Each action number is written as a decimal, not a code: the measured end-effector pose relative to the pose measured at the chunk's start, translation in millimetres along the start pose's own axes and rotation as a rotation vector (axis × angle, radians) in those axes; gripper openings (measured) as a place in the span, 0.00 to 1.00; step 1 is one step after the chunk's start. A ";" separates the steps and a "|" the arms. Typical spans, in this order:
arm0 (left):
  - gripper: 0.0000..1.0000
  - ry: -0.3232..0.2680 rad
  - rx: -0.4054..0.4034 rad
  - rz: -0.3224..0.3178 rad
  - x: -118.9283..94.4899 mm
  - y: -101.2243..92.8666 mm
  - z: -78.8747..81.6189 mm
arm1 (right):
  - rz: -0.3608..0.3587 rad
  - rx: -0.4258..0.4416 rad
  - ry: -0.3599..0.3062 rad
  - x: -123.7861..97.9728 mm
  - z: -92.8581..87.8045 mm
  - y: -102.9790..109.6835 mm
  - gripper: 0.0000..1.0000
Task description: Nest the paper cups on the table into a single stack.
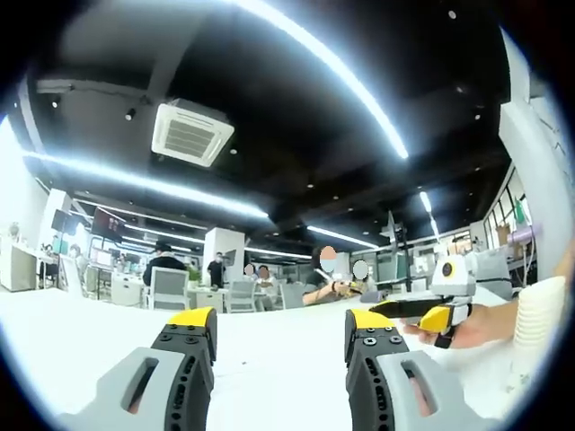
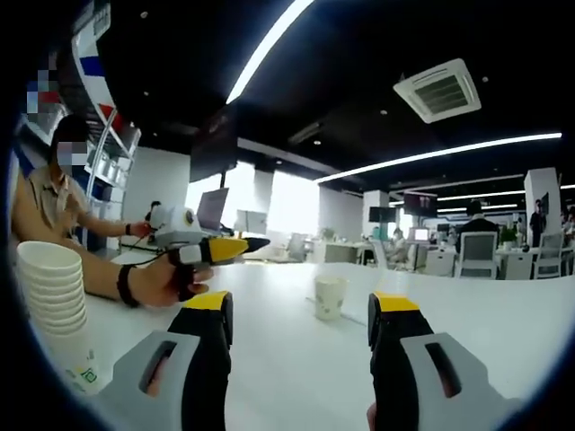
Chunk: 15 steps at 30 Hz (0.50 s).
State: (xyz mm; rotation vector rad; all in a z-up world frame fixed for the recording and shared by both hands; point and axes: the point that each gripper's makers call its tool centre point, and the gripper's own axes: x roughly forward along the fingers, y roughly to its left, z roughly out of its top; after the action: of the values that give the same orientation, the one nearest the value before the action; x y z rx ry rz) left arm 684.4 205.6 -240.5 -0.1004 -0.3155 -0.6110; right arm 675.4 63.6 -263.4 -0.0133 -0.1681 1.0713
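Currently both claws stand released, empty: left claw (image 1: 280, 328), right claw (image 2: 304, 310). Single paper cup (image 2: 329, 297) sits upright on the white table (image 2: 503, 314). Cup stack (image 2: 56, 292) stands well apart from it.

Your left gripper view sits low over the white table (image 1: 269, 359), tilted up towards the far office and ceiling. Your right gripper view sits just as low, facing along the table (image 2: 296, 359) with a single cup (image 2: 330, 297) near ahead. Both share the tabletop and the cup stack (image 1: 539, 323) (image 2: 54, 292), and each catches the other gripper (image 1: 429, 310) (image 2: 216, 250).
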 end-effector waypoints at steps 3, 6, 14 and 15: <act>0.61 0.001 -0.001 0.006 -0.5 1.7 0.6 | 0.020 0.019 0.012 7.7 0.4 -0.7 0.64; 0.61 -0.013 0.000 0.026 -2.4 11.3 5.2 | 0.057 0.050 0.033 19.6 -5.1 -1.9 0.67; 0.63 -0.023 0.050 0.207 -14.4 56.2 13.2 | 0.087 0.049 0.097 53.4 -25.6 2.1 0.75; 0.64 -0.023 0.045 0.210 -14.4 54.6 12.7 | 0.087 0.044 0.101 57.2 -25.9 0.6 0.76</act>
State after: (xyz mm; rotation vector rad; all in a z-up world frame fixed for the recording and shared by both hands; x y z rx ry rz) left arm 701.5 260.3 -233.1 -0.0962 -0.3364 -0.3947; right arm 705.3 115.8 -281.6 -0.0356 -0.0537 1.1586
